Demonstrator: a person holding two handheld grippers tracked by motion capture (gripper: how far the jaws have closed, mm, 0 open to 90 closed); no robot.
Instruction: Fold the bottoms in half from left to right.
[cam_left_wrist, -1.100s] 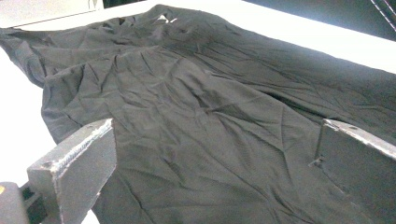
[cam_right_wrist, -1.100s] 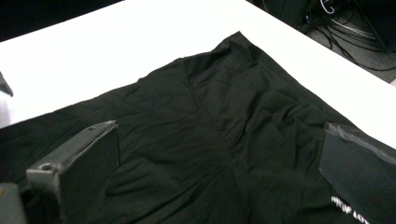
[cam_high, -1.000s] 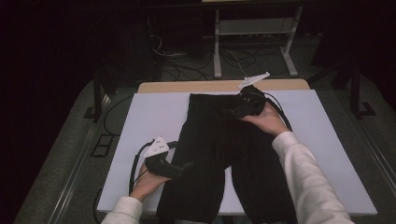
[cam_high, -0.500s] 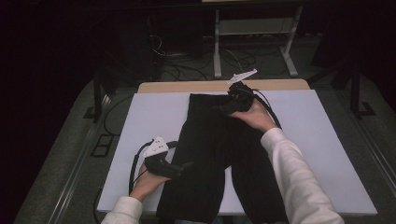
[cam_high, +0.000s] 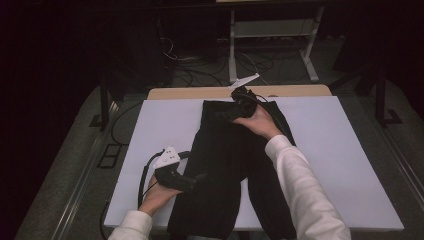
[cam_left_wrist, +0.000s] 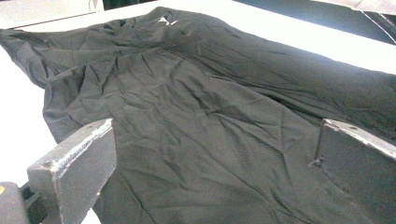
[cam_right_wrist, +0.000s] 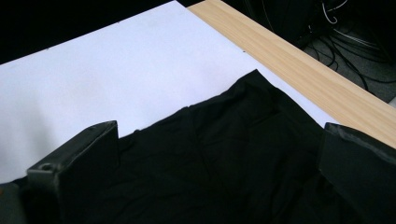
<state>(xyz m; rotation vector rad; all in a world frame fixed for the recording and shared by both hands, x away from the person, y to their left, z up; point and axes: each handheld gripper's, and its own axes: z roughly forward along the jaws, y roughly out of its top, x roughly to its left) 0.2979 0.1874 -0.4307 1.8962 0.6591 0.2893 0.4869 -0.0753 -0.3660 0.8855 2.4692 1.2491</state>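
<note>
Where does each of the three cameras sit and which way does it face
High view: fixed above the person's side, looking forward and down on the white-topped table and black cloth trousers; both forearms, left gripper, right gripper show.
Left gripper view: rides the left gripper, looking along its open jaws across the creased trousers.
Right gripper view: rides the right gripper, facing the trousers' far edge, the white top and the wooden table edge.
Shared: all three show the trousers.
</note>
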